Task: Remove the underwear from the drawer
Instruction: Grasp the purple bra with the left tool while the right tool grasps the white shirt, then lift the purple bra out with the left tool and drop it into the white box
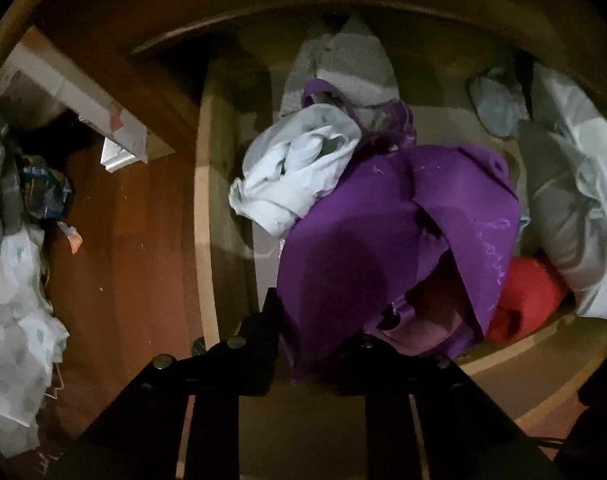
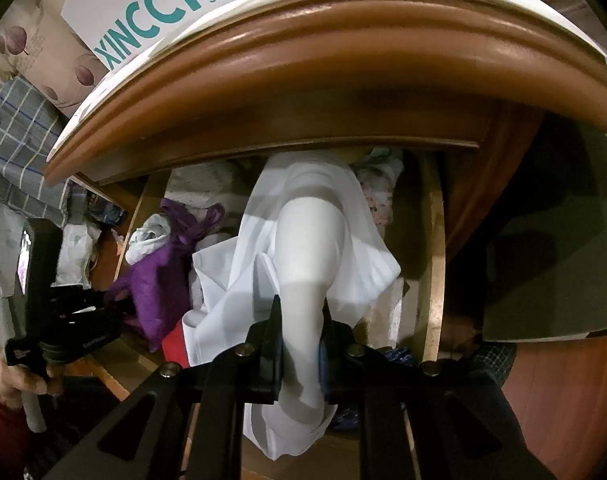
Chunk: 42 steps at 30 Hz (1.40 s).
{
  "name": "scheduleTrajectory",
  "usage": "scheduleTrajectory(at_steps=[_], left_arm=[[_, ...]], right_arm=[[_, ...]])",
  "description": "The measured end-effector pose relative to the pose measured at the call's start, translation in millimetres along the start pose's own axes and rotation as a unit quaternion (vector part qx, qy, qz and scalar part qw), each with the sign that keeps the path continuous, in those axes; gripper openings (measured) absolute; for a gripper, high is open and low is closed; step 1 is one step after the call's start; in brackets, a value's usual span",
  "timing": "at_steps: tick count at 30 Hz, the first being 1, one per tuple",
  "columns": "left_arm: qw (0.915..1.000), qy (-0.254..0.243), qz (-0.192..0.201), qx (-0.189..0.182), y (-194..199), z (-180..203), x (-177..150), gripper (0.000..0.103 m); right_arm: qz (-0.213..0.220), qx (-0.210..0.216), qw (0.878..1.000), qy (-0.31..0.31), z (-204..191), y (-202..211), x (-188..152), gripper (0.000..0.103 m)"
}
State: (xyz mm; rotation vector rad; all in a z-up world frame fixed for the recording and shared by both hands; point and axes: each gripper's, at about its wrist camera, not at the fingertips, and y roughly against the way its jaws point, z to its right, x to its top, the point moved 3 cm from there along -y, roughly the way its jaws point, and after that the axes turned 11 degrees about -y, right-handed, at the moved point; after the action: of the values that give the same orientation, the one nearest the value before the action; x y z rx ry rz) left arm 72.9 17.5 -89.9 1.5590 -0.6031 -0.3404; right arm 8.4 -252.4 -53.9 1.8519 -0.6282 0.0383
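Left wrist view: your left gripper (image 1: pixel 303 344) clamps purple underwear (image 1: pixel 383 232); lift straight up, clearing the drawer (image 1: pixel 207 184) edge.

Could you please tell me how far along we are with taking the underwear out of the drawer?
Nothing looks fully out yet. In hand: the right tongs are shut on a white garment lifted above the open drawer, and the left tongs have closed on a purple garment. Left: carrying both clear, then the white bundle and red cloth inside.
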Motion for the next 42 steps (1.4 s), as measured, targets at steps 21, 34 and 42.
scheduleTrajectory(at_steps=[21, 34, 42], left_arm=[[0.9926, 0.048, 0.104, -0.04, 99, -1, -18, 0.014], [0.9792, 0.064, 0.186, -0.051, 188, -10, -24, 0.013], [0.9693, 0.053, 0.238, -0.03, 267, -17, -12, 0.013]], right_arm=[[0.002, 0.004, 1.0, -0.006, 4, 2, -1, 0.013], [-0.007, -0.007, 1.0, -0.019, 7, -6, -2, 0.013], [-0.011, -0.007, 1.0, -0.024, 7, -8, 1, 0.013]])
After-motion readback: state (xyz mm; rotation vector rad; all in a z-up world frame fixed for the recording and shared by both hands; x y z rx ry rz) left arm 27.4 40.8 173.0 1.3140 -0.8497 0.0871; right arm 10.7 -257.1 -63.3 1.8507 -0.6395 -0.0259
